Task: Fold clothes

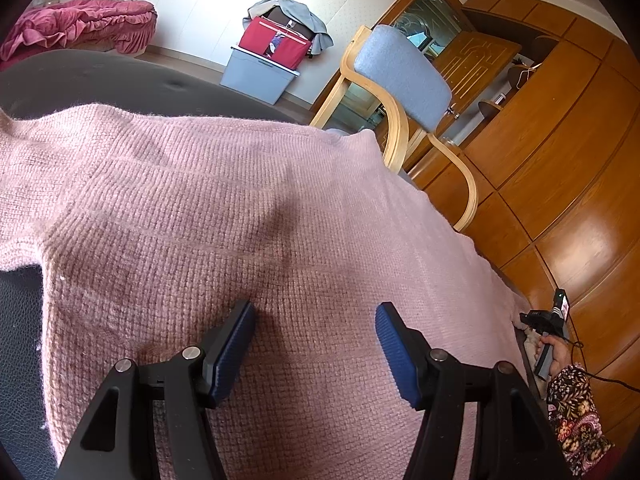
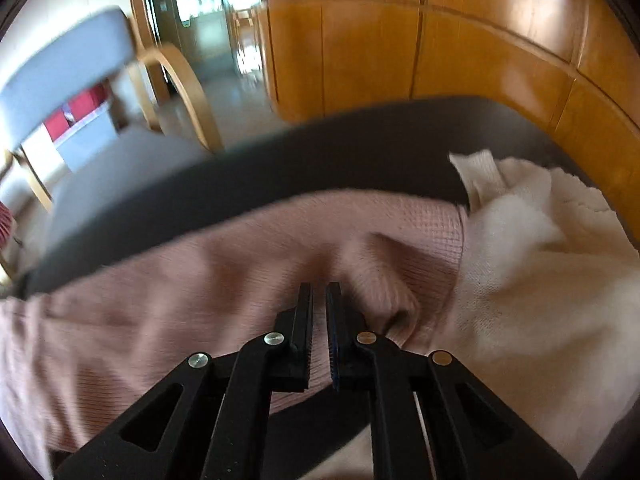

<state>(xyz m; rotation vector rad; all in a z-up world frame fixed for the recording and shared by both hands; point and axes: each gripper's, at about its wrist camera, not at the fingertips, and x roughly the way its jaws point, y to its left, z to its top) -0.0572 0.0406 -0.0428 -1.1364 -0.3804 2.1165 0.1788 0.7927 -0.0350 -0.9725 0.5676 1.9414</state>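
A pink knitted sweater [image 1: 224,208] lies spread over a dark padded surface [image 1: 80,76]. My left gripper [image 1: 316,320] is open just above the sweater, its blue pads [image 1: 236,344] apart and holding nothing. In the right wrist view the same pink sweater [image 2: 180,280] lies across the dark surface [image 2: 360,144], and my right gripper [image 2: 319,300] is shut on a fold of its edge. The right gripper also shows in the left wrist view [image 1: 548,320], held in a hand at the sweater's far right edge.
A cream knitted garment [image 2: 540,264] lies bunched to the right of the pink sweater. A blue-cushioned wooden chair [image 1: 400,76] stands beside the surface. Wooden cabinets [image 1: 560,152] line the wall. A grey storage bin [image 1: 256,76] with red bags stands by the far wall.
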